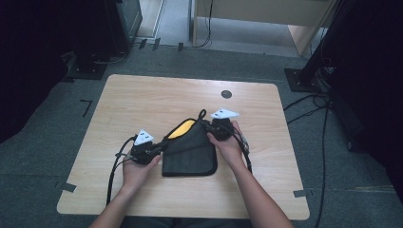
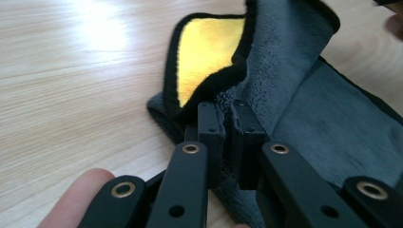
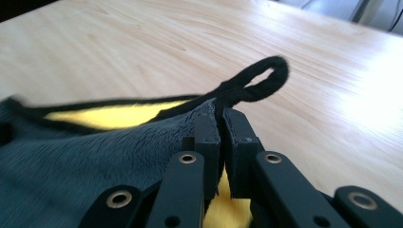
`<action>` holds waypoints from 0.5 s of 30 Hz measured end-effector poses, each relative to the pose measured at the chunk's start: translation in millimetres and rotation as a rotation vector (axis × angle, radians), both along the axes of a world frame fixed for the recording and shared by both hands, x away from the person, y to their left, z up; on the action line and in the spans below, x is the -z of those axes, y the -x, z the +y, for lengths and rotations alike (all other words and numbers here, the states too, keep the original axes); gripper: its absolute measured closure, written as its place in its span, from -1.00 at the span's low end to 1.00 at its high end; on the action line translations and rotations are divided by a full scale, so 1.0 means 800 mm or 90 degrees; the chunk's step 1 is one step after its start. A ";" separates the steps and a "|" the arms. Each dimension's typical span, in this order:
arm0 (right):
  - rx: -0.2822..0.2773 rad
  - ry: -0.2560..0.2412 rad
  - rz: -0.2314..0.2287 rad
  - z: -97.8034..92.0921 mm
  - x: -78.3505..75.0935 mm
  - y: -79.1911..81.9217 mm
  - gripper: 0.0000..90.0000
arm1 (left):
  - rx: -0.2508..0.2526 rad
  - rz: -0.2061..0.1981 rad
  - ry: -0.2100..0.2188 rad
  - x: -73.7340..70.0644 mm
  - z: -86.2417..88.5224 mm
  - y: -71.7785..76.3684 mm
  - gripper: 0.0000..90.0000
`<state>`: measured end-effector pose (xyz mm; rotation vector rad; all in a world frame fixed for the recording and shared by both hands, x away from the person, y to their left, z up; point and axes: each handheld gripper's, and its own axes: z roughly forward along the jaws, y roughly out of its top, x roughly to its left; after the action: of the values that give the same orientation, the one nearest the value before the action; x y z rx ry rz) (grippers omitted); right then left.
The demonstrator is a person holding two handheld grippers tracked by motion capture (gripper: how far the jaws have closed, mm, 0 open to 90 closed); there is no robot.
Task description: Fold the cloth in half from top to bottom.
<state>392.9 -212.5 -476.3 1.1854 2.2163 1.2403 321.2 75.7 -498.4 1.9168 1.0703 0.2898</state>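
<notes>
High view: a dark grey cloth (image 1: 190, 154) lies near the middle of the wooden table (image 1: 142, 99), folded, with its upper layer lifted off the lower one so that a strip of yellow lining (image 1: 183, 129) shows at the top. The left gripper (image 1: 159, 148) holds the cloth's left edge, the right gripper (image 1: 207, 126) its upper right corner, and a hand (image 1: 138, 171) wraps each tool; the jaws themselves are too small here to read. A dark round spot (image 1: 226, 94) sits on the table beyond the cloth.

Left gripper view brings out what that one cannot: the left gripper (image 2: 229, 137) has its jaws pressed nearly together with a fold of plush grey fabric (image 2: 323, 118) pinched between them, beside the black-bound edge and the yellow face (image 2: 209, 52). A fingertip (image 2: 81, 190) shows at the bottom left.

Right gripper view shows the right gripper (image 3: 219, 130) likewise clamped on the cloth (image 3: 95, 156) at its corner, just below a black hanging loop (image 3: 259, 83) that stands up past the jaw tips.
</notes>
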 end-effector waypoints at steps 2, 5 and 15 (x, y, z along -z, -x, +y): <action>-0.004 0.004 0.018 0.012 0.006 -0.022 0.90 | -0.015 0.004 0.007 0.000 0.001 -0.003 0.88; -0.010 0.015 0.041 0.026 0.015 -0.044 0.90 | -0.023 0.010 0.009 0.001 0.003 -0.006 0.89; -0.003 0.029 0.126 0.031 0.043 -0.064 0.49 | -0.024 0.014 0.007 0.003 0.004 -0.007 0.89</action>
<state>444.3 -187.9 -510.4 1.3382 2.3748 1.1093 326.5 78.6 -500.6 1.8956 1.1218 0.2848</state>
